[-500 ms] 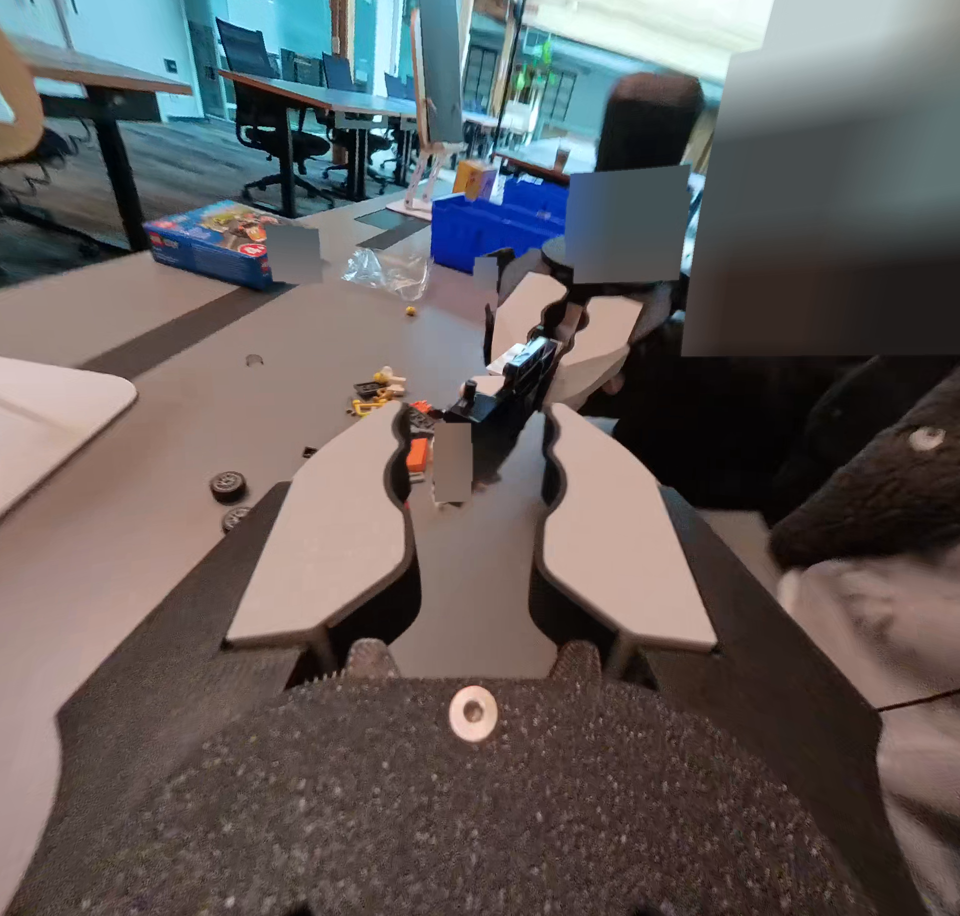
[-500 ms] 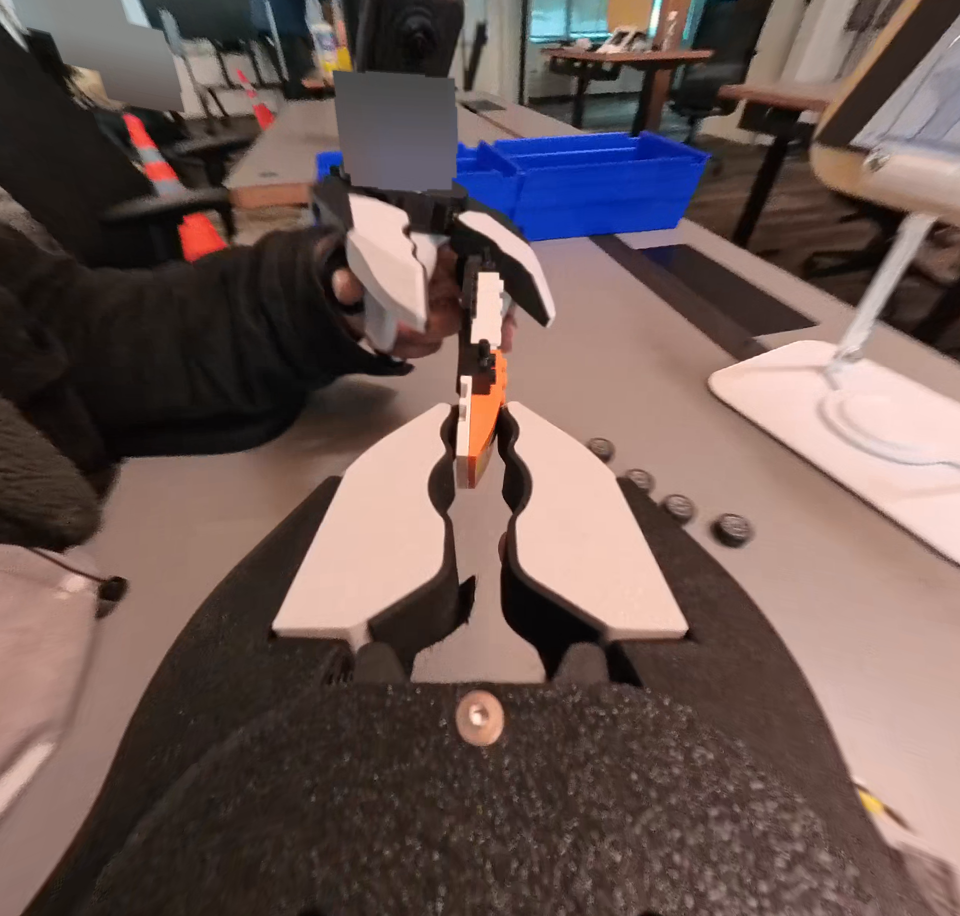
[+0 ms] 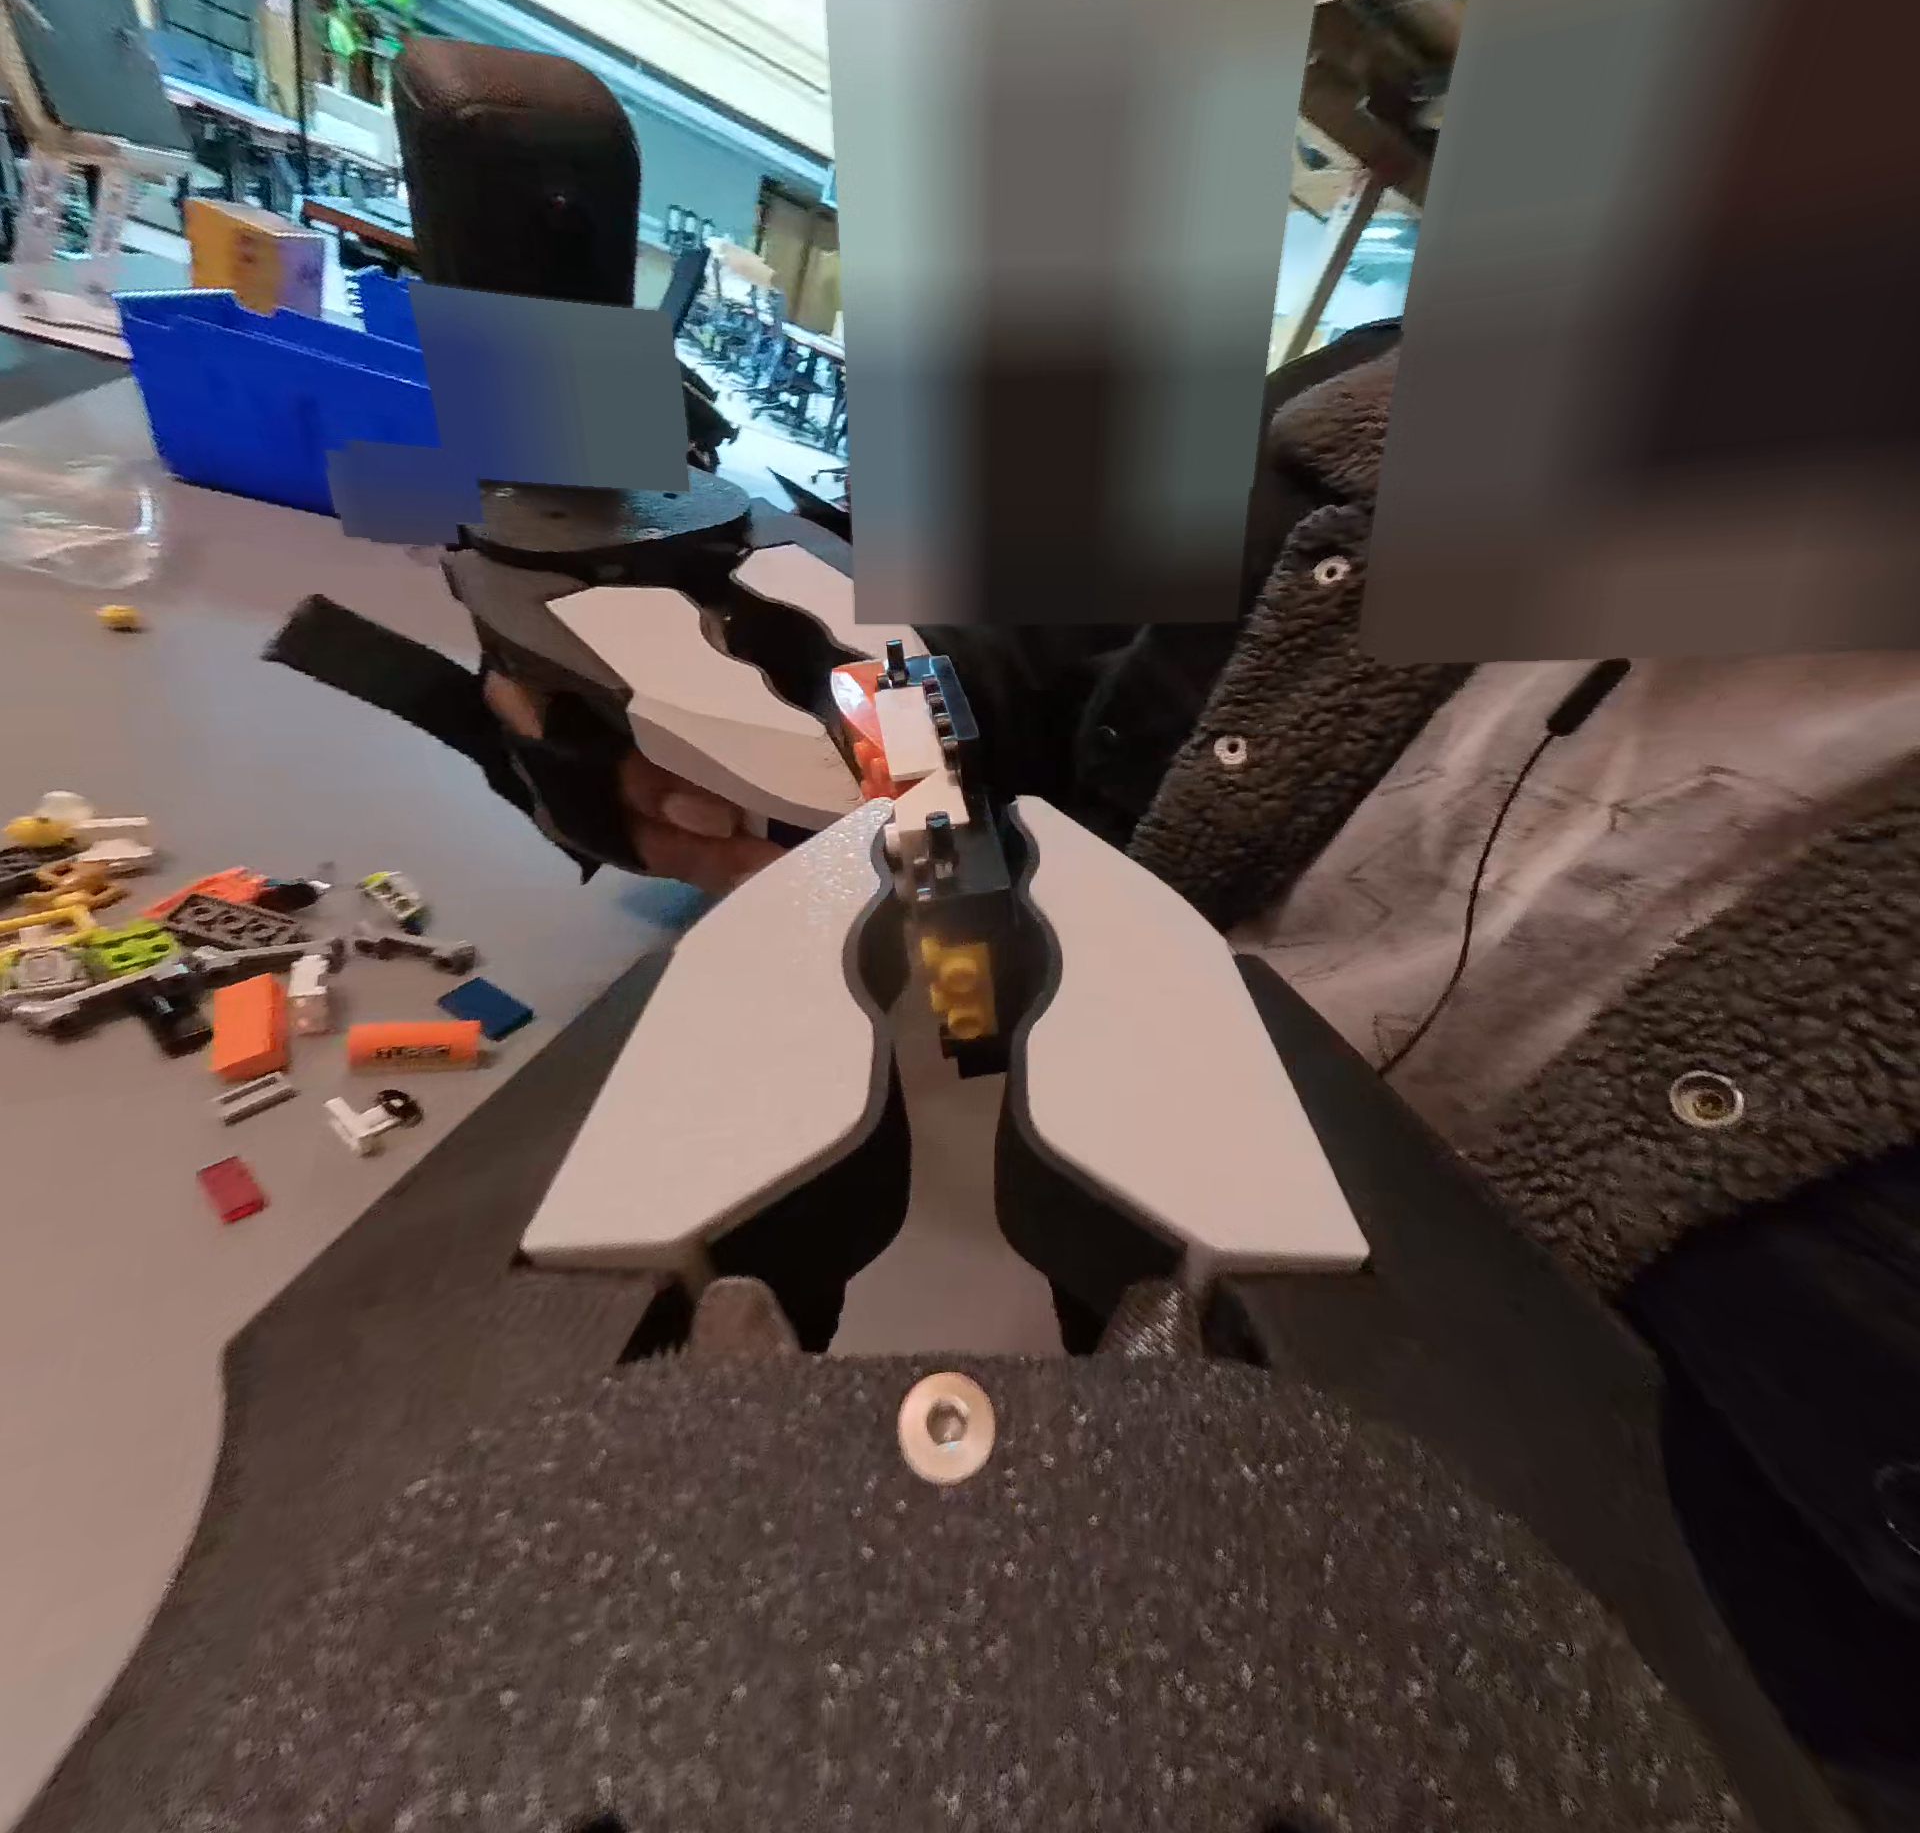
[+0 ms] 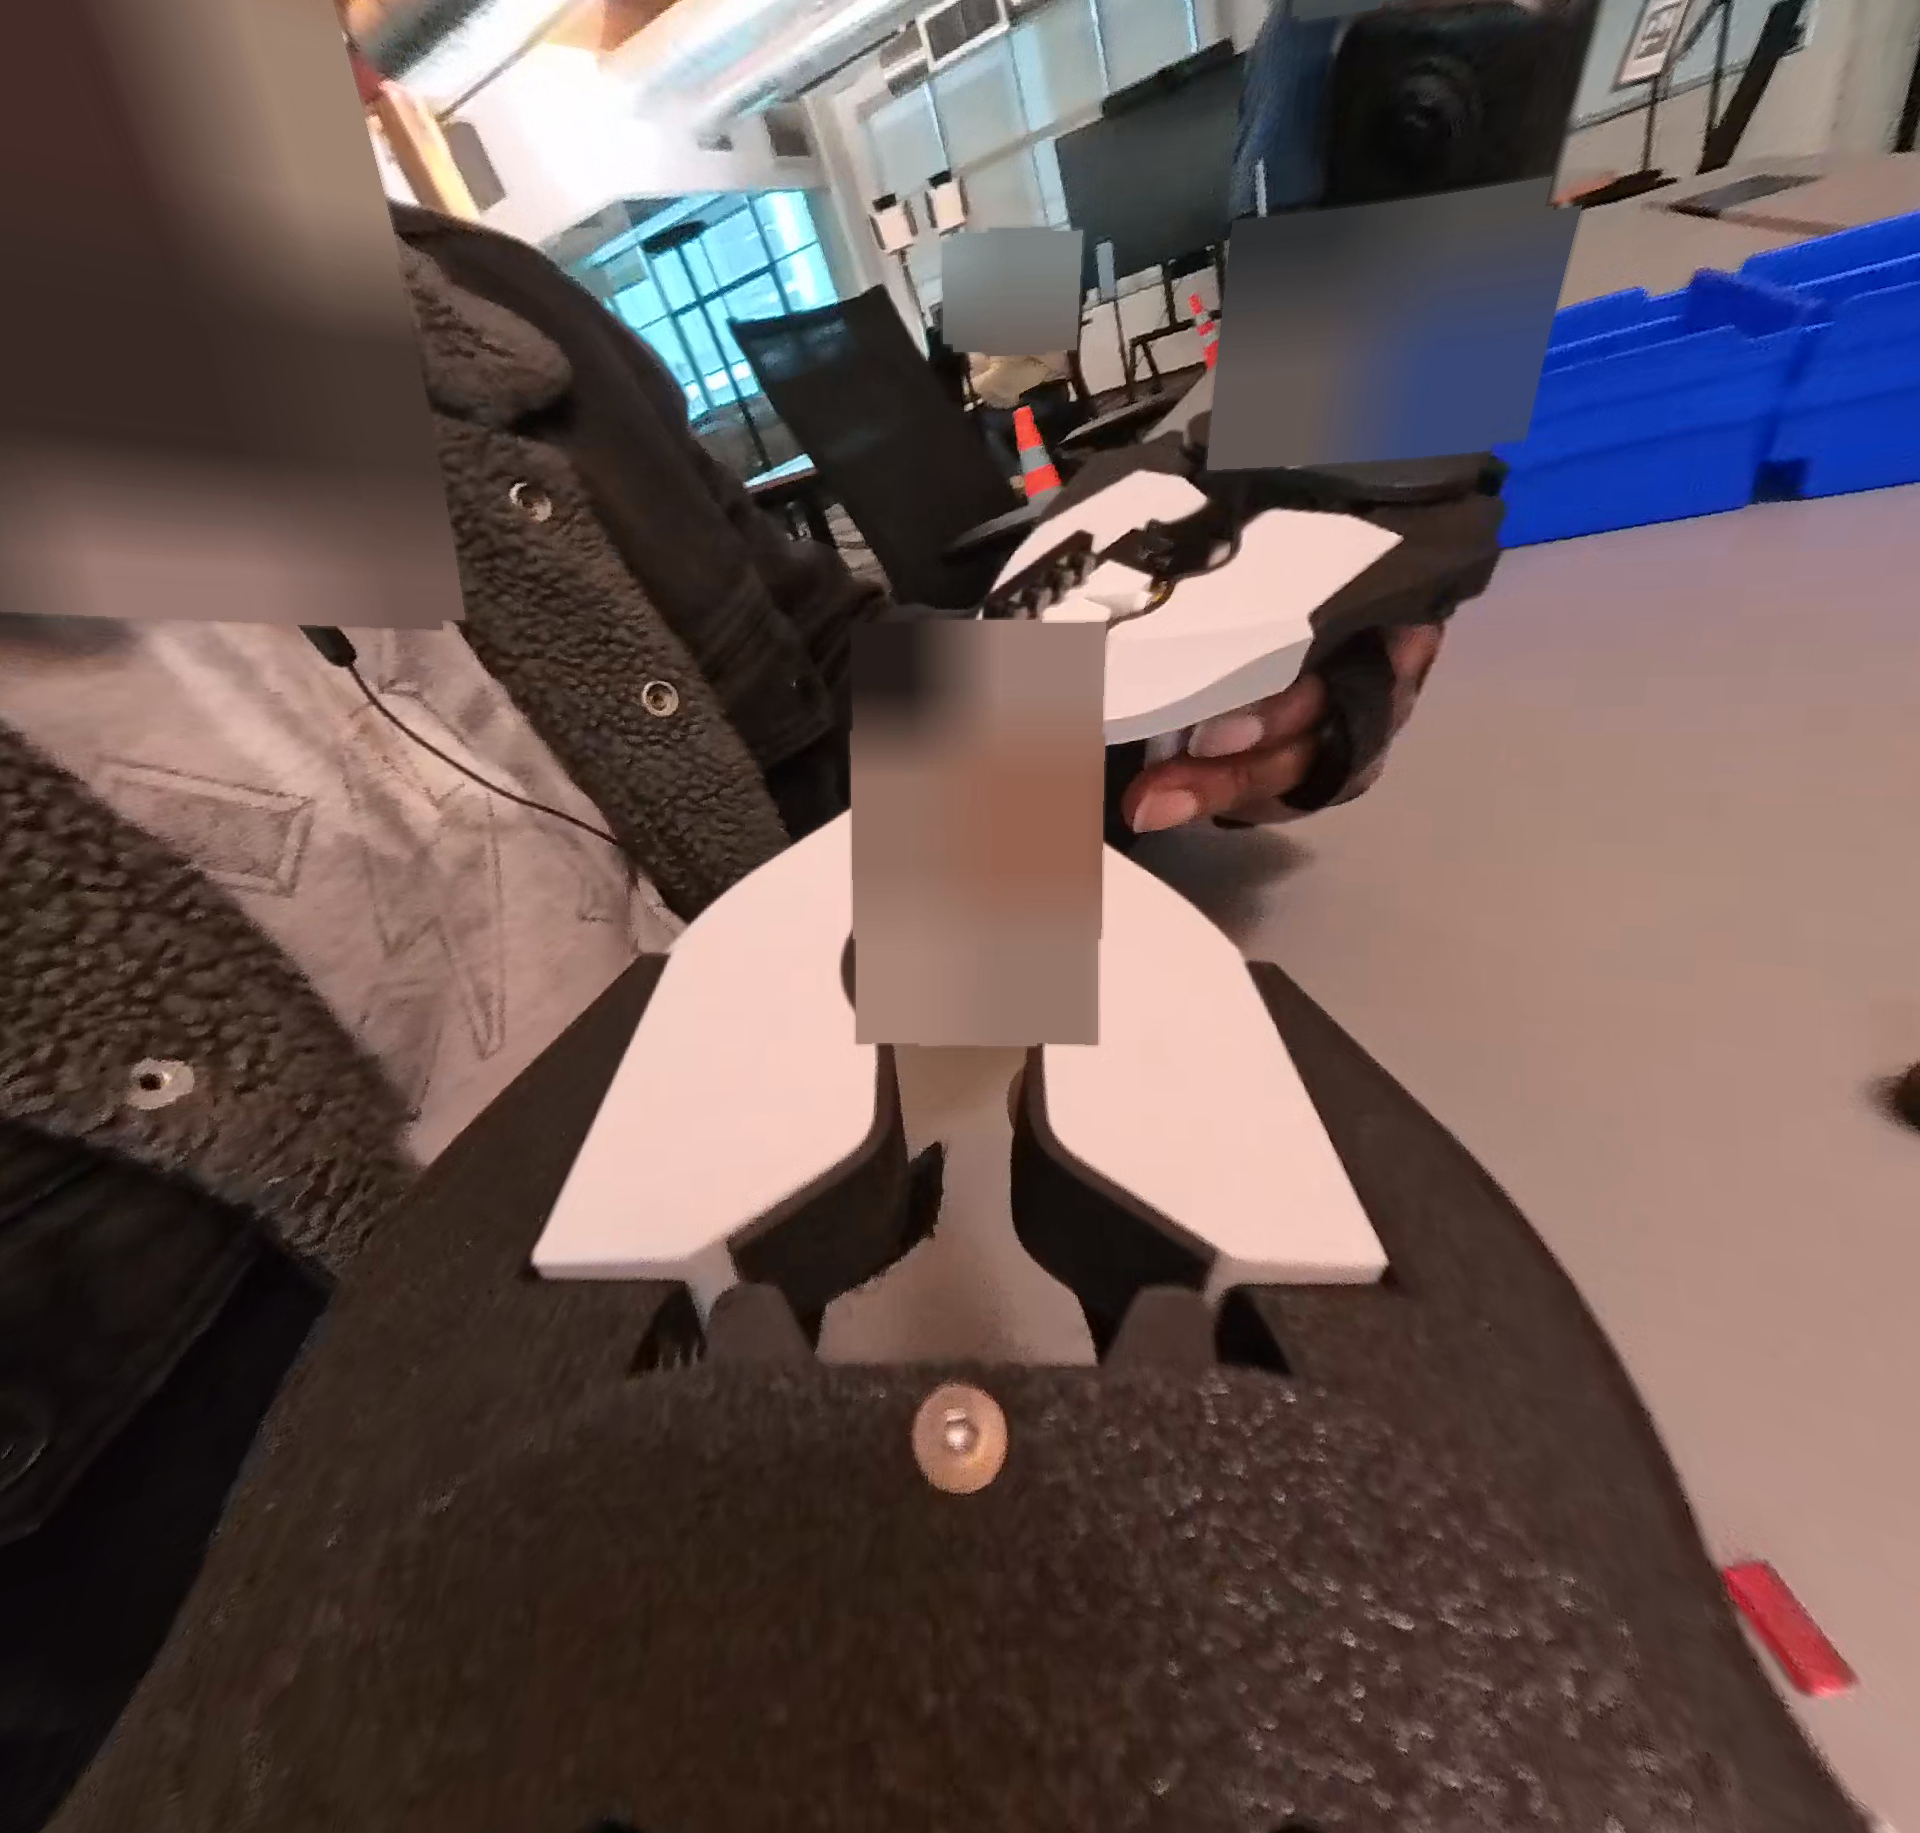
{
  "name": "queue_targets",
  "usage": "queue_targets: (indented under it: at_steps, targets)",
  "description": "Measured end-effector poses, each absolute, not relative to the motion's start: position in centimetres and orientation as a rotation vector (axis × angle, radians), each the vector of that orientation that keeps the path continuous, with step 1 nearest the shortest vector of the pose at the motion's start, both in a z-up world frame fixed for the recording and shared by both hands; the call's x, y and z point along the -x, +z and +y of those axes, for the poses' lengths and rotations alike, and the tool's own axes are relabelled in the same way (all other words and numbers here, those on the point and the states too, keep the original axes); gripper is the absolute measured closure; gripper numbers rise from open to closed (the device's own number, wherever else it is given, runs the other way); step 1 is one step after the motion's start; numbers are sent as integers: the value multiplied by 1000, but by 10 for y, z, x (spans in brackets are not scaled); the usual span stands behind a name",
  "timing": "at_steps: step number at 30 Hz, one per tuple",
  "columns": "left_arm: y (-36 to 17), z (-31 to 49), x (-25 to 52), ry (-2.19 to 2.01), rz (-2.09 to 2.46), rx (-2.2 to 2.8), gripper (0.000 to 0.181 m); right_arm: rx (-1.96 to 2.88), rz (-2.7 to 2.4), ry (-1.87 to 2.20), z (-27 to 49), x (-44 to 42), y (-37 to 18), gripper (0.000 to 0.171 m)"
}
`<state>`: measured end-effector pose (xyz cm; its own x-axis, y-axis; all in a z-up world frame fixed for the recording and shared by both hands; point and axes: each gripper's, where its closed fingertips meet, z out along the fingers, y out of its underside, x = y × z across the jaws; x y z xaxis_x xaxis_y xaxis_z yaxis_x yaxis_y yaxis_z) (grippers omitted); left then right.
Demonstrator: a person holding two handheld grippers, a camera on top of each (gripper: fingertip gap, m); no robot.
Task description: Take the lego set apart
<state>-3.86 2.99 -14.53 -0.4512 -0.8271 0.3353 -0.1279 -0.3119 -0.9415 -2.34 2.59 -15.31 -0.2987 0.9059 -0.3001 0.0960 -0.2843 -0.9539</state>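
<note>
Gripper on our left [image 3: 951,910] is clamped on the near end of the lego set [image 3: 940,848], with the black block and its yellow studded brick pinched between the tips. From that grip the model's long axis runs straight ahead and upward, away from us, ending in the white and orange part at the far end. Our right gripper [image 3: 847,744] comes in from ahead and to the left and closes on that far orange and white end, so the two grips sit one behind the other along the same axis, nearly touching.

In the right wrist view a mosaic patch covers the right gripper's tips, so there we cannot see what it holds; the left gripper [image 4: 1117,578] shows beyond it, up and to the right, with black studded pieces in its tips. The set is held in the air above the worktop [image 3: 312,713].

We judge that the coming pull must run along this shared axis. Loose bricks [image 3: 239,962] lie on the worktop, well off to the left of our left gripper.
</note>
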Motion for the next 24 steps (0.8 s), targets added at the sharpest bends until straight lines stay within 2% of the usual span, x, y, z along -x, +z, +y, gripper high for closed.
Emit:
queue_targets:
  at_steps: [10,17,19,24]
  targets:
    - [-153,28,39,-1878,1432,1191,166,1308,-1359,1704,22,22,-161,149]
    - [-152,16,39,-1746,1528,1123,166,1293,-1463,1573,13,19,-161,150]
    - [-149,12,40,-1662,1561,1083,166,1290,-1440,1526,19,14,-157,158]
    - [-155,-3,33,-1453,1682,1006,166,1249,-1444,1436,19,17,-151,160]
